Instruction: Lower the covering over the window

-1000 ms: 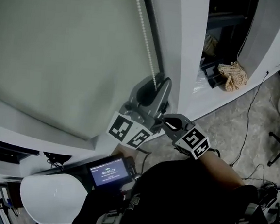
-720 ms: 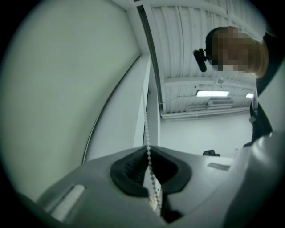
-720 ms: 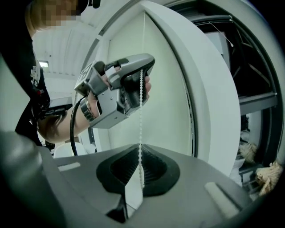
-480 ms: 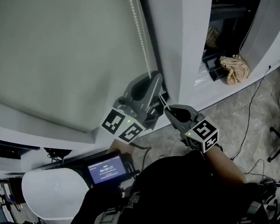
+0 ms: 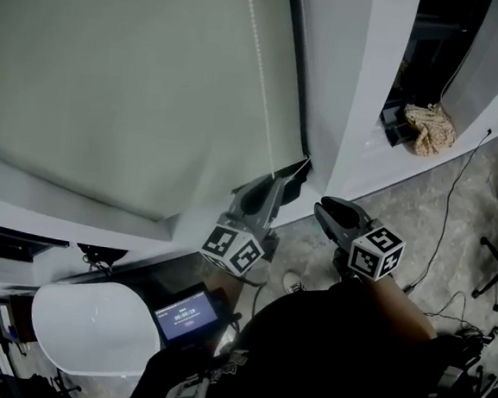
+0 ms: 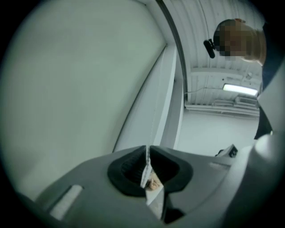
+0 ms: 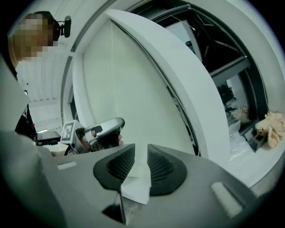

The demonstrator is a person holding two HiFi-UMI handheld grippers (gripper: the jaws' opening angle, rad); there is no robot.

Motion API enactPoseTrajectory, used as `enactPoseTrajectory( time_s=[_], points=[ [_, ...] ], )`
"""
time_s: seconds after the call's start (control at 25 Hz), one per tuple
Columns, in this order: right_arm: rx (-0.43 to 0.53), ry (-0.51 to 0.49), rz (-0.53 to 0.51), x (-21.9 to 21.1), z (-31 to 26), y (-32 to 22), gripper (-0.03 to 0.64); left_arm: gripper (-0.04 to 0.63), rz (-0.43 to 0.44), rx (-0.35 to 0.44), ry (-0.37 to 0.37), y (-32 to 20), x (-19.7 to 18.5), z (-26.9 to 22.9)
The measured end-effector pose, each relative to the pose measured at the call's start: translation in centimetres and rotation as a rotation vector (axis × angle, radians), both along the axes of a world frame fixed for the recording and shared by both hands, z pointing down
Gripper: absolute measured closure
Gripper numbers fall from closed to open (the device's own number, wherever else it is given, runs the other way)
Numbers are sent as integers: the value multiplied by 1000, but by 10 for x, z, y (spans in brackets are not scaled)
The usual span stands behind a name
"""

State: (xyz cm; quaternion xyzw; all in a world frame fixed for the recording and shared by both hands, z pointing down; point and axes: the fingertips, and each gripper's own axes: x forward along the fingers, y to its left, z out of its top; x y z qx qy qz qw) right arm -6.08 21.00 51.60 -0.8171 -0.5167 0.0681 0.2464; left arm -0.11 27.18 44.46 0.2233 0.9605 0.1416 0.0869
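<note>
Pale grey-green fabric roller blind (image 5: pixel 112 78) looks approx. down, nr white sill (image 5: pixel 74 222); little left. Left tool (image 6: pixel 147 153) opening, white bead chain (image 5: pixel 259 65) pinched between; right tool (image 7: pixel 141 151) opening, empty.

The left gripper (image 5: pixel 275 183) has been slid down the bead chain (image 5: pixel 262 74) toward 6 o'clock, jaws easing open around it, and the right gripper (image 5: pixel 325 209) got shifted toward 3 o'clock, jaws opening on nothing.
</note>
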Motion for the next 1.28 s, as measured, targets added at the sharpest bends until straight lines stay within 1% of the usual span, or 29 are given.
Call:
enactPoseTrajectory(
  time_s=[0.08,0.16,0.24,0.32,0.48,0.6,0.68,0.84,0.88,0.96,1.04,1.12,1.28],
  points=[
    [23,23,-4,4,8,-9,540,568,-16,51,27,-8,6,25],
    [31,28,-23,10,12,-21,540,556,-31,82,44,-21,14,40],
    [24,27,-48,15,10,-32,545,552,-46,91,52,-36,19,46],
    [9,27,-71,18,5,-43,545,520,-66,90,58,-52,23,47],
    [-24,29,-127,21,-4,-73,546,520,-105,99,60,-89,26,45],
    [-29,39,-175,17,-3,-112,545,520,-125,127,78,-134,16,53],
    [-25,48,-203,13,0,-146,545,520,-115,157,91,-177,5,60],
    [-5,79,-265,15,13,-203,532,520,-115,197,185,-258,-5,72],
    [5,86,-290,18,17,-214,520,520,-122,212,202,-274,-4,78],
    [19,93,-338,27,23,-236,520,520,-133,245,227,-305,1,88],
    [25,98,-375,38,26,-253,520,520,-139,253,250,-329,9,97],
    [21,110,-401,48,24,-265,520,520,-154,244,266,-344,20,98],
    [16,130,-426,58,19,-281,520,520,-200,239,268,-360,38,90]
  ],
)
